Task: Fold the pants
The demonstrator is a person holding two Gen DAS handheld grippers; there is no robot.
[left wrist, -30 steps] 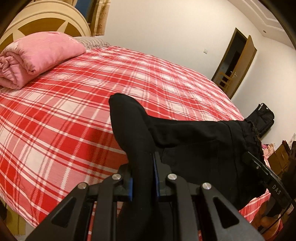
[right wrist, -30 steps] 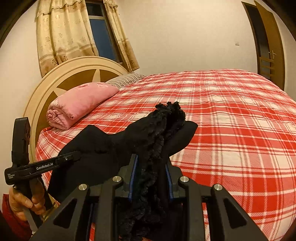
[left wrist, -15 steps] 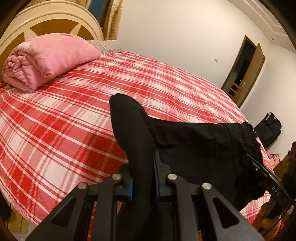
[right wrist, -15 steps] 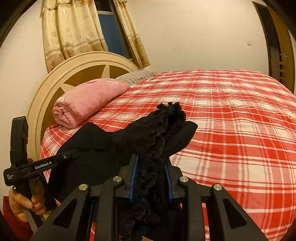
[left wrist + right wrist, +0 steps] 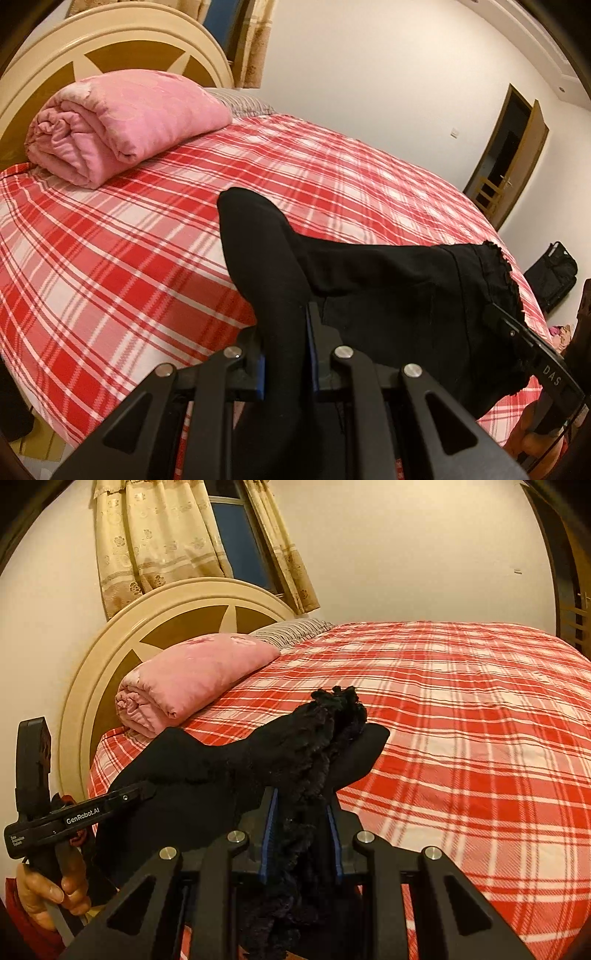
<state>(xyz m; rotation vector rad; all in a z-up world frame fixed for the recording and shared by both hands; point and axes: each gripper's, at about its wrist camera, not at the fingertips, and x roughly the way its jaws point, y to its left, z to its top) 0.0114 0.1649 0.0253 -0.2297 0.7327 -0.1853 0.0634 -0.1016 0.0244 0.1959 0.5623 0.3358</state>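
Left gripper point(image 5: 284, 354) is clamped on the smooth end of the pants point(image 5: 388, 291); right gripper point(image 5: 301, 834) is clamped on the frilled end point(image 5: 332, 716). Pants are held stretched above the bed point(image 5: 129, 240) near its edge. Uneven lowering risks bunched, crooked cloth; thick frills could slip.

You face a bed point(image 5: 480, 709) in red plaid, a rolled pink quilt point(image 5: 122, 125) by its round cream headboard point(image 5: 177, 605), curtained window point(image 5: 229, 535) behind, wooden door point(image 5: 517, 158) ajar.
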